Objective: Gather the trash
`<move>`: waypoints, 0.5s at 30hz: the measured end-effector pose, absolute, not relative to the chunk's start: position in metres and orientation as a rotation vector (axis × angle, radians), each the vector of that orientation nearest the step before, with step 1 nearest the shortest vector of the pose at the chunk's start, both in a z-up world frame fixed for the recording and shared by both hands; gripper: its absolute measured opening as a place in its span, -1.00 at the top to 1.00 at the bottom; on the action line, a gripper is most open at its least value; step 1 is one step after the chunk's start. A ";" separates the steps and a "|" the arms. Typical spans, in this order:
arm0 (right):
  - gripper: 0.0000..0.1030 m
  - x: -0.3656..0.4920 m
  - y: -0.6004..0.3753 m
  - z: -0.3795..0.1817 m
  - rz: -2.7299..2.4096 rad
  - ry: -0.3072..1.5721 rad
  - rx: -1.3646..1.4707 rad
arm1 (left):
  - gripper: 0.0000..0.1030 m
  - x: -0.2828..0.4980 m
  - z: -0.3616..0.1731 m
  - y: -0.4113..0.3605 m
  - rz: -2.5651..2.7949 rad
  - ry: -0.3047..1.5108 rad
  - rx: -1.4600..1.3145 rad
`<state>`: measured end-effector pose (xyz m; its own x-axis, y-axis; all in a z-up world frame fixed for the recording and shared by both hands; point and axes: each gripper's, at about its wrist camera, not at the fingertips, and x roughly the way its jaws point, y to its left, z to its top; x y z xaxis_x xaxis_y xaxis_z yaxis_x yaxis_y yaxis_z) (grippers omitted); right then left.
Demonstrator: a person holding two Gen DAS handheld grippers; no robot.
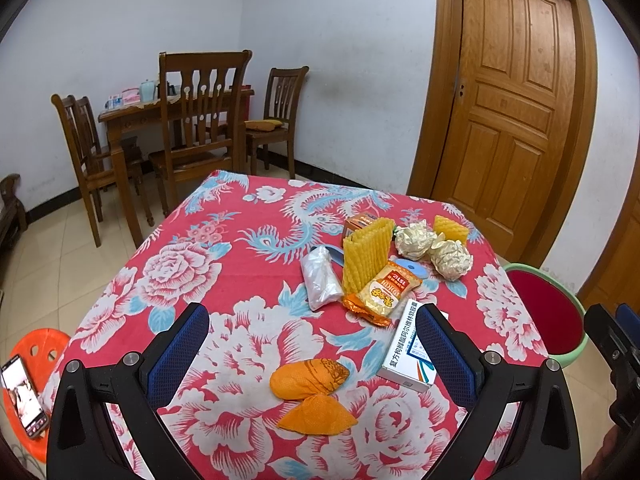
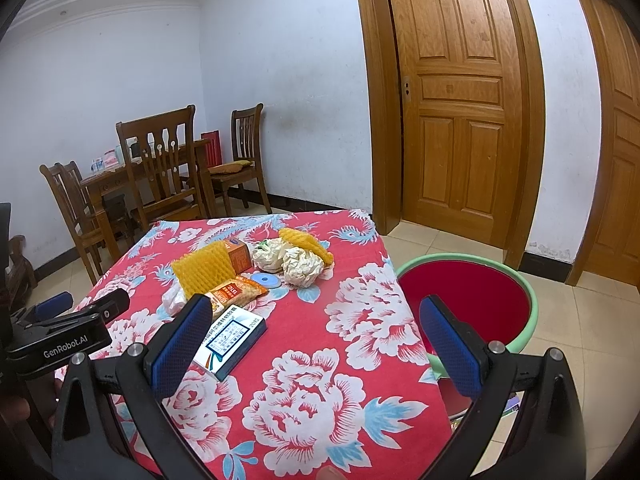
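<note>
Trash lies on the floral red tablecloth (image 1: 224,280): an orange peel-like wrapper (image 1: 308,378), a white medicine box (image 1: 412,348) (image 2: 230,338), a yellow snack packet (image 1: 386,292) (image 2: 234,292), a clear plastic bag (image 1: 320,278), yellow foam netting (image 1: 366,254) (image 2: 204,268), two crumpled paper balls (image 1: 450,260) (image 2: 302,266) and an orange carton (image 2: 238,258). My left gripper (image 1: 312,354) hovers open above the orange wrapper. My right gripper (image 2: 316,350) stands open over the table's right edge, empty. A red-lined green bin (image 2: 472,300) (image 1: 552,312) sits right of the table.
A wooden dining table with chairs (image 1: 192,120) stands at the back left, a wooden door (image 1: 512,100) at the back right. An orange stool (image 1: 36,352) with a phone (image 1: 24,396) is at the left. Tiled floor surrounds the table.
</note>
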<state>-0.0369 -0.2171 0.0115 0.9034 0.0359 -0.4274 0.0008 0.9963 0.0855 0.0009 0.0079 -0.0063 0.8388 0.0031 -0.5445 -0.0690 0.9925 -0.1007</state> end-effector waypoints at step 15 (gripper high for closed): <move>-0.97 -0.037 -0.217 0.011 0.018 0.445 0.085 | -0.99 0.000 -0.012 0.009 0.041 0.594 -0.115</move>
